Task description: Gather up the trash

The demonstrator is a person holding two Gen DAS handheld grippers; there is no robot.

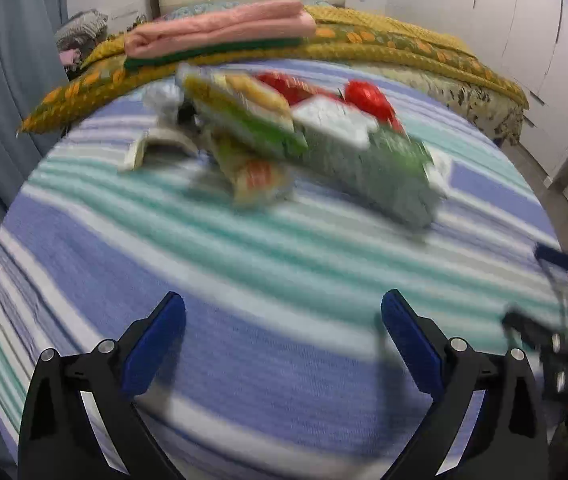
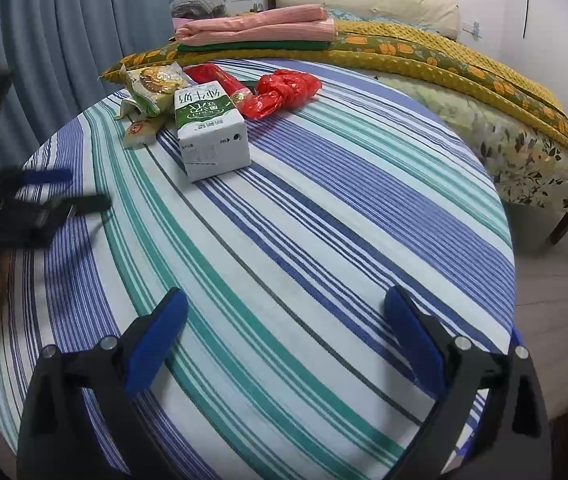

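Note:
Trash lies in a cluster at the far side of the round striped table (image 2: 324, 240). A green and white milk carton (image 2: 212, 132) lies on its side, with a red plastic bag (image 2: 284, 92), a red wrapper (image 2: 220, 78), a green snack packet (image 2: 156, 86) and a small wrapper (image 2: 140, 130) around it. The left wrist view is motion-blurred but shows the same carton (image 1: 364, 160) and snack packet (image 1: 244, 112). My left gripper (image 1: 284, 344) is open over bare cloth, short of the pile. My right gripper (image 2: 284, 344) is open and holds nothing, also well short of the carton.
A bed (image 2: 504, 92) with a yellow quilt and folded pink and green cloths (image 2: 260, 28) stands behind the table. Blue curtains (image 2: 64, 40) hang at the left. White cupboards (image 1: 524, 20) line the right wall. The table's right edge drops to the floor (image 2: 556, 280).

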